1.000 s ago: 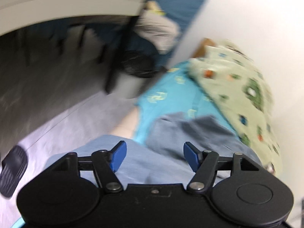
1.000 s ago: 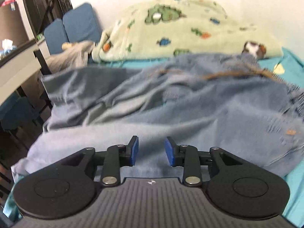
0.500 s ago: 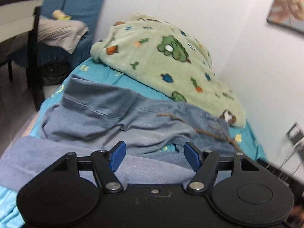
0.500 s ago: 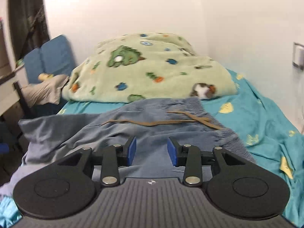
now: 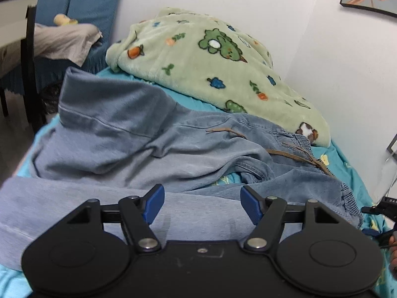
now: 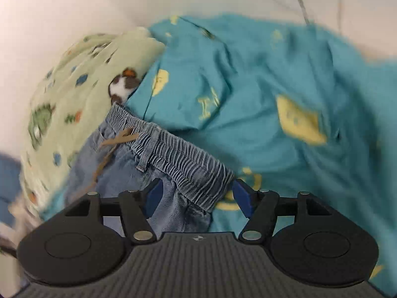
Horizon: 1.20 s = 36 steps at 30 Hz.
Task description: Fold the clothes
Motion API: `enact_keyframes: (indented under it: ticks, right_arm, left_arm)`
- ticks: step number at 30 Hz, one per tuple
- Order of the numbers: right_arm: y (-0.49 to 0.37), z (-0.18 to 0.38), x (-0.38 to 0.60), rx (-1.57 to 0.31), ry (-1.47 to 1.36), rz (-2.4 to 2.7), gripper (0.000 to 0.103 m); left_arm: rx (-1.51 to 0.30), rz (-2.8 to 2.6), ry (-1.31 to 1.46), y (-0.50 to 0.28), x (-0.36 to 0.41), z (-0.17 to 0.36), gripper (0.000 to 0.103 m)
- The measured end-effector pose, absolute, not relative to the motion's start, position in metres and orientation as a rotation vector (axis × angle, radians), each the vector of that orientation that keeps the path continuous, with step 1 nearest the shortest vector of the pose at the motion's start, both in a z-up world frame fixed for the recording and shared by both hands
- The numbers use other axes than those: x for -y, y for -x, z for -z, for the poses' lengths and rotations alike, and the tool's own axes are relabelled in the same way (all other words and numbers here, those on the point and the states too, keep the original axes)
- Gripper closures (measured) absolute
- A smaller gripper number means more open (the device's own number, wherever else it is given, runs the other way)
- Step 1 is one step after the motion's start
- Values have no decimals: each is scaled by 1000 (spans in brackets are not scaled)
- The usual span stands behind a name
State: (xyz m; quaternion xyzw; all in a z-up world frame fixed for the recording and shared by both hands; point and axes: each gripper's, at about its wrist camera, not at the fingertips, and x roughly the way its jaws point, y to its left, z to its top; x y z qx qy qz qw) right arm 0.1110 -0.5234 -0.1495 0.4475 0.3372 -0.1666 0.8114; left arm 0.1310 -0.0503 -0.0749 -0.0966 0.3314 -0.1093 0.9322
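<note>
My right hand-held gripper (image 6: 197, 196) is opening, unclamped, around the jeans' waistband (image 6: 173, 159), which runs toward 10 o'clock; my left hand-held gripper (image 5: 202, 204) gapes empty.

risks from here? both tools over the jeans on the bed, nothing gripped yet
1. The right tool is opening over the elastic waistband; its corner sits on the teal sheet, so a closing pinch might catch sheet too.
2. The brown drawstring lies loose across the jeans and could snag or get trapped in a fold.
3. The left tool hangs open above bunched legs; grabbing here may lock in wrinkles.
</note>
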Motion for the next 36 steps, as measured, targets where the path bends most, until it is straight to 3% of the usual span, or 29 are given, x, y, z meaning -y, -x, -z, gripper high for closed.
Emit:
enact_keyframes:
  ticks: [2,4,9,11,13,15,19,27,29,30,31,36]
  right_arm:
    - [-117,158,521,-734,-986,321,34]
    - [-127,161,515,-739,-949,313,24]
    - [-149,168,505,-745,-796,304,17]
    - [-152,163,503,-732,-777,326,21]
    - [-150,153,504,-669,-770,299,35]
    - [-142,140,506,-566,-801,229,39]
    - [-133,140,515,-439,-970,133,31]
    - [-152,176,519,-630,-941,220,30]
    - [-149,172,518,-612,-964,240,42]
    - [-149,164,516,-599,-948,241,63]
    - [-149,155,514,-586,-932,242,72]
    - [-145,108,500,-391,-818,253,83]
  left_arm:
    - [-683,202,180,-130,51,78,38]
    - [-695,191,184,-131,50,81,38]
    - [-706,174,184,-133,48,85,38]
    - [-702,164,178,-132,48,85,38]
    - [-700,158,180,-132,47,84,38]
    - [-699,154,180,-132,47,85,38]
    - [-711,147,176,-133,48,88,38]
    - [-722,142,183,-135,50,92,38]
    - [-724,141,187,-136,49,93,38]
    - [-725,140,189,-136,48,94,38]
    - [-726,139,191,-137,48,94,38]
    - [-718,122,225,-139,42,94,38]
